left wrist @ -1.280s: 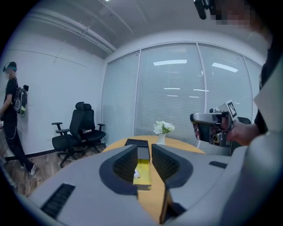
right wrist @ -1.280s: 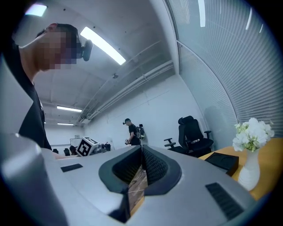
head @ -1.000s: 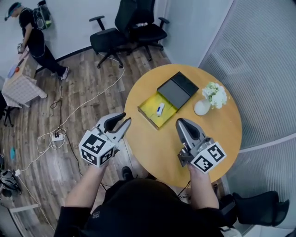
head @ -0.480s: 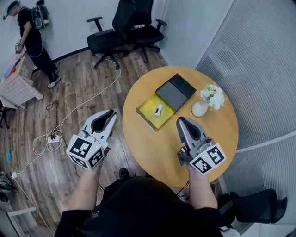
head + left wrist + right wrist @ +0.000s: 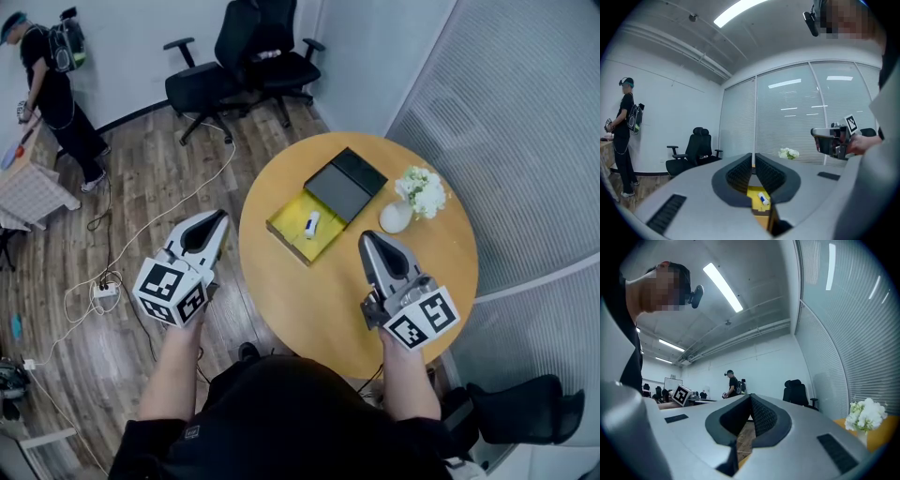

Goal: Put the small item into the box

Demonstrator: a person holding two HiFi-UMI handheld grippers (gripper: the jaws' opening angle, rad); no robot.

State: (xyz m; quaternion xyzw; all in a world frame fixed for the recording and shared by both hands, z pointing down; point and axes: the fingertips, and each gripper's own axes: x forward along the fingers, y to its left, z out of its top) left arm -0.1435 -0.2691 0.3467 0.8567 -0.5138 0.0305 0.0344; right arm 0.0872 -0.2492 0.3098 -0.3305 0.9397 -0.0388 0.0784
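Two hand-held grippers, both empty. Left gripper (image 5: pixel 219 217) hangs over the wood floor (image 5: pixel 150 169), just off the left edge of the round wooden table (image 5: pixel 319 300). In the left gripper view its jaws are closing right down to shut, ribbed pads meeting, nothing between them. Right gripper (image 5: pixel 371 237) sits above the table on the near-right side, well apart from the box. In the right gripper view its jaws are also pressed together with nothing caught in them.

Small item (image 5: pixel 310 224), white and oblong, lies inside the open yellow box (image 5: pixel 292 236) on the table's far-left part. It also shows below the closed tips in the left gripper view. A dark grey lid (image 5: pixel 345 185) lies flat against the box's far-right side, touching it. Neither gripper touches box, lid or item.

White vase (image 5: pixel 395 218) with white flowers (image 5: pixel 419 190) stands on the table right of the lid, near but apart.

Off the table: two black office chairs (image 5: pixel 202 84) by the back wall, a white cable (image 5: pixel 178 202) trailing over the floor to a power strip (image 5: pixel 101 291), and a second person (image 5: pixel 52 94) in dark clothes with a backpack, standing at a small table top left.
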